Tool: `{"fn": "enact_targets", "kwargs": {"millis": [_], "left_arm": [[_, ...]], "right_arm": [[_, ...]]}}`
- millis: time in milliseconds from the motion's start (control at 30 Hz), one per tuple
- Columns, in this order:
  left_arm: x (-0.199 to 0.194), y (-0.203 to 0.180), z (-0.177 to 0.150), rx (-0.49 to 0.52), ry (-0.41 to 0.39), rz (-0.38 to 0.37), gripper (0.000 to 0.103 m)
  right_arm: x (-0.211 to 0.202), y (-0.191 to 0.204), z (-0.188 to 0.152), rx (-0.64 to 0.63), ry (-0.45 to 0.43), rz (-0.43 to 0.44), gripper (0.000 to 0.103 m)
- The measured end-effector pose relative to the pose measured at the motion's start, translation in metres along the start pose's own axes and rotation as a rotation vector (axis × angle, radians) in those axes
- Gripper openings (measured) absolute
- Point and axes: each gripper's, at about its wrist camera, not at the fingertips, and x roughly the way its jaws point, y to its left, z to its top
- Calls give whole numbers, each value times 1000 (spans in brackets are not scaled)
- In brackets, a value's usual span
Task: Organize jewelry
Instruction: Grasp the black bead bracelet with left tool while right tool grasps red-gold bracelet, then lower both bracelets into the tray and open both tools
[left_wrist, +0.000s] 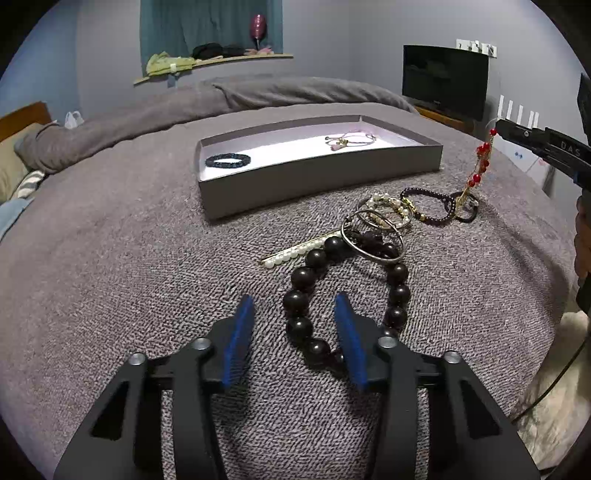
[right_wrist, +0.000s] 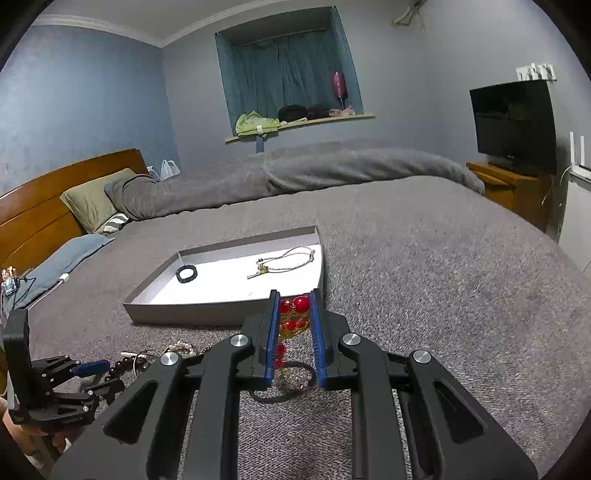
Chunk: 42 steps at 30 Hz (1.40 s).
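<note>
From the left wrist, the grey tray (left_wrist: 321, 173) sits on the bed (left_wrist: 110, 277) as the collecting place: a dark braided bracelet (left_wrist: 228, 160) lies at its left end and a cord necklace (left_wrist: 349, 140) toward its right, kept apart so they do not tangle. Nearer than the tray lies the unsorted heap, and nearest of all the big dark bead bracelet (left_wrist: 345, 295). The left gripper (left_wrist: 295, 332) straddles that bracelet's near-left arc, its jaws partly spread with the beads between the blue pads but not yet pressed, apparently lining up a pinch. Right of the tray, the right gripper (left_wrist: 498, 127) dangles the red bead piece (left_wrist: 480, 162), its lower end reaching the heap.

From the right wrist, the right gripper (right_wrist: 293, 325) pinches the red bead piece (right_wrist: 295, 314) near its top, jaws close together, with the tray (right_wrist: 221, 306) just beyond, probably the destination.
</note>
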Motion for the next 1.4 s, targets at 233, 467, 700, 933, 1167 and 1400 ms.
{"fn": "enact_targets", "kwargs": {"millis": [233, 467, 700, 933, 1167, 1400], "left_arm": [[0, 3, 1, -9, -5, 11, 19], [-16, 4, 7, -24, -95, 12, 15], [-38, 3, 27, -44, -187, -17, 15], [-58, 3, 52, -36, -256, 13, 15], [-80, 12, 80, -45, -323, 1, 15], [-85, 13, 119, -45, -371, -33, 15]], "right_arm": [[5, 0, -3, -5, 29, 8, 16], [3, 2, -3, -8, 20, 3, 16], [-2, 9, 0, -28, 2, -2, 16], [-8, 15, 13, -59, -29, -23, 16], [-9, 15, 38, -51, -46, -18, 16], [-7, 23, 70, -69, -81, -13, 16]]}}
